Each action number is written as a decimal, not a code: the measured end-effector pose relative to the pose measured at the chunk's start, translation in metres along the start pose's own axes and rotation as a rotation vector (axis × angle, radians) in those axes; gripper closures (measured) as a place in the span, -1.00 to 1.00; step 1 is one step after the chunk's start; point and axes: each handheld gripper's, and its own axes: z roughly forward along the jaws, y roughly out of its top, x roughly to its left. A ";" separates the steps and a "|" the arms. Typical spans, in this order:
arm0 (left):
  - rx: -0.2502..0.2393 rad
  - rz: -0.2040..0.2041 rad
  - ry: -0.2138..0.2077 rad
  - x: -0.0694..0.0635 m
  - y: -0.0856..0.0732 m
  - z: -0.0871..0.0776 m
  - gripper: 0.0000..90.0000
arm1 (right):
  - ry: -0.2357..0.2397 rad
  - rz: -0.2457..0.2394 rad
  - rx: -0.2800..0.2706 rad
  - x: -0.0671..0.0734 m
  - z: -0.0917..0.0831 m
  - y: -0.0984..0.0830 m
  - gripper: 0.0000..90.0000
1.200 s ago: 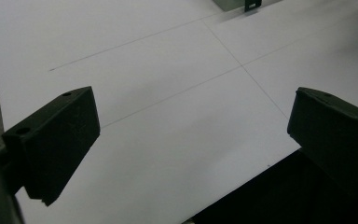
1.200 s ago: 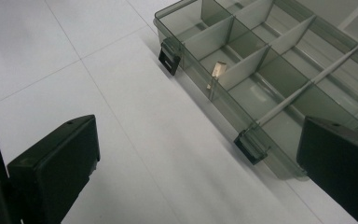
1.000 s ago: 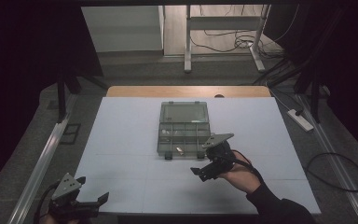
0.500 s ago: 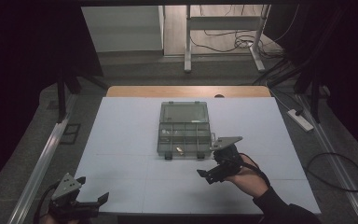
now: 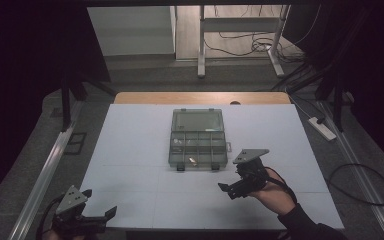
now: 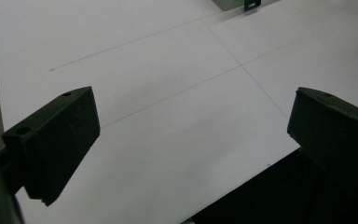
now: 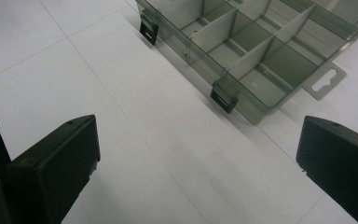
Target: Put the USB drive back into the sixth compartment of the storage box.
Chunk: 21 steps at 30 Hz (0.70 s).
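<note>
1. A dim room is surrounding a white table (image 5: 130, 150), with cables trailing across the floor behind it.
2. The right gripper (image 5: 230, 189) is hovering just above the table, jaws spread wide and holding nothing.
3. Up at its eleven o'clock, near but not touching, the compartment box (image 5: 198, 145) is sitting mid-table with its lid folded back; the right gripper view is looking straight at its front latch (image 7: 224, 97).
4. A few small parts (image 5: 192, 160) are lying in the compartments, too small to identify.
5. My call: any reach into the box wants to come in low and square, clearing the latches and dividers first.
6. The left gripper (image 5: 99, 218) is waiting at the near edge, seven o'clock from the box, jaws also wide apart.
</note>
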 end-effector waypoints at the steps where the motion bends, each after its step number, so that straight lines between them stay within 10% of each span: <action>1: 0.000 0.001 0.001 0.000 0.000 0.000 -0.95 | -0.003 0.000 -0.002 -0.001 -0.001 -0.001 -1.00; 21: 0.003 -0.001 0.000 0.000 0.000 0.000 -0.95 | -0.040 0.064 -0.017 -0.015 -0.027 -0.029 -1.00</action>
